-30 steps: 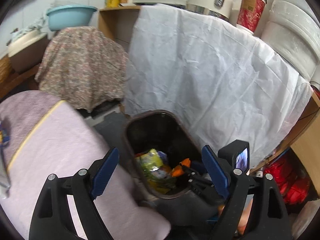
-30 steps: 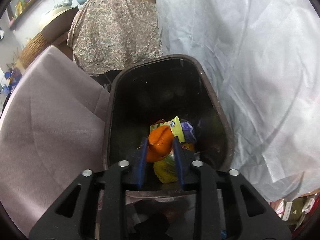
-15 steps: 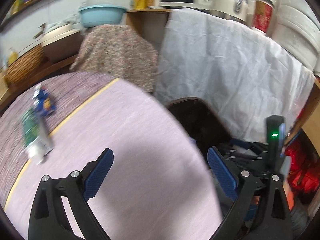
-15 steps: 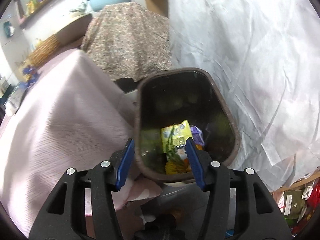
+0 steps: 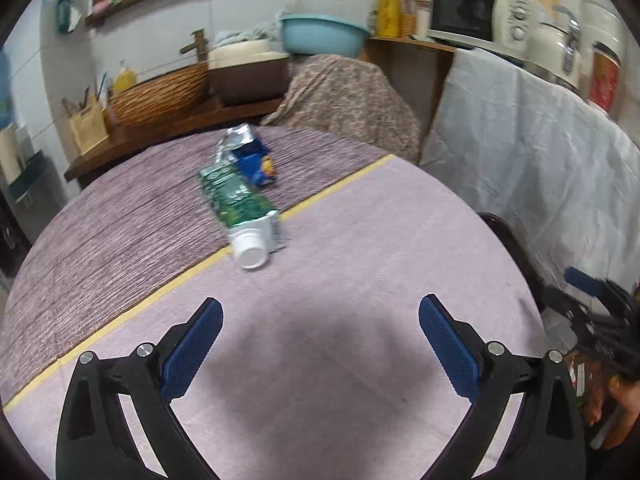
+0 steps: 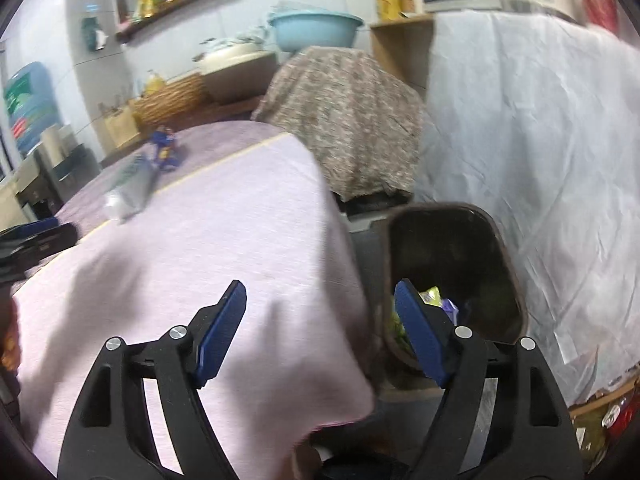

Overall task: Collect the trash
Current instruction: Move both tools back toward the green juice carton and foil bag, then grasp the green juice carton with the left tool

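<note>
Left tool (image 5: 320,336): spread wide, empty, aimed at green toothpaste tube (image 5: 240,208) and blue wrapper (image 5: 254,160), probably foil, on table (image 5: 360,260).
Right tool (image 6: 320,328): just opened, empty, beside filled bin (image 6: 452,276).

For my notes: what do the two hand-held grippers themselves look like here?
Both match: the left hand-held gripper and the right hand-held gripper have black plastic frames with triangular cut-outs, silver pivot screws, and two angled fingers faced with textured blue pads. No cables or sleeves show.
</note>
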A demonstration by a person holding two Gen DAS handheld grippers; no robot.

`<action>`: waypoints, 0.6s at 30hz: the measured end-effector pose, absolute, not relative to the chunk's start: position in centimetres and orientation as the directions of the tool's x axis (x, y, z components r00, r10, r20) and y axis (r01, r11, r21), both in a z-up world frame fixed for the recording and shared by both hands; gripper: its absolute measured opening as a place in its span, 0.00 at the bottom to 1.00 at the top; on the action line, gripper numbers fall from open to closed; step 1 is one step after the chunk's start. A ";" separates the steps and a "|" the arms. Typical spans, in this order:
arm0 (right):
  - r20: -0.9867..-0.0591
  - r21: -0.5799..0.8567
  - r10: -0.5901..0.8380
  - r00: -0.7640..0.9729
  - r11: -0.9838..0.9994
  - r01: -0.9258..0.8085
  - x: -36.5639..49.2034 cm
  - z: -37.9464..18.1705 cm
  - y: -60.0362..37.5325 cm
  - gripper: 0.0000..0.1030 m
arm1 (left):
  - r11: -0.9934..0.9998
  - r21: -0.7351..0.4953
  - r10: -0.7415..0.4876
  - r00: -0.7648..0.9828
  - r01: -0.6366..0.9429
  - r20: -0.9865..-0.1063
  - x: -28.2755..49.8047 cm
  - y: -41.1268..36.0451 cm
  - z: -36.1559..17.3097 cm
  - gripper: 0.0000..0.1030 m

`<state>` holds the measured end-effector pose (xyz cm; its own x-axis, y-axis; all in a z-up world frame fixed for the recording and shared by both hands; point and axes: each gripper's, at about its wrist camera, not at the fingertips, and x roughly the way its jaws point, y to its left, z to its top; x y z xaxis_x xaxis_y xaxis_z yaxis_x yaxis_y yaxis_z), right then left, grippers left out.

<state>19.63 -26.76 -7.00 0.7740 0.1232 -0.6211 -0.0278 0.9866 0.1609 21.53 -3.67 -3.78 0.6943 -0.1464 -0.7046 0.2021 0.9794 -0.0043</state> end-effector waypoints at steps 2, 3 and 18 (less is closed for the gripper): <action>-0.611 0.139 0.123 0.782 0.989 -0.047 19.1 -6.4 -25.3 0.78 | 0.987 -0.043 -0.140 0.689 0.156 -0.712 23.7 -2.3 -3.3 0.94; -0.609 0.131 0.121 0.784 0.990 -0.051 18.9 -6.3 -24.8 0.78 | 0.989 -0.060 -0.136 0.684 0.135 -0.716 24.7 -1.8 -3.0 0.94; -0.613 0.089 0.142 0.777 0.990 -0.110 17.5 -5.6 -22.3 0.78 | 0.995 -0.083 -0.051 0.462 -0.050 -0.886 37.7 0.0 -6.3 0.59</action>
<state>17.52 -22.27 -5.65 0.7772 0.1418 -0.6130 -0.1103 0.9899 0.0891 37.71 -0.05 -6.35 0.4618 -0.0507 -0.8855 -0.0495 0.9953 -0.0829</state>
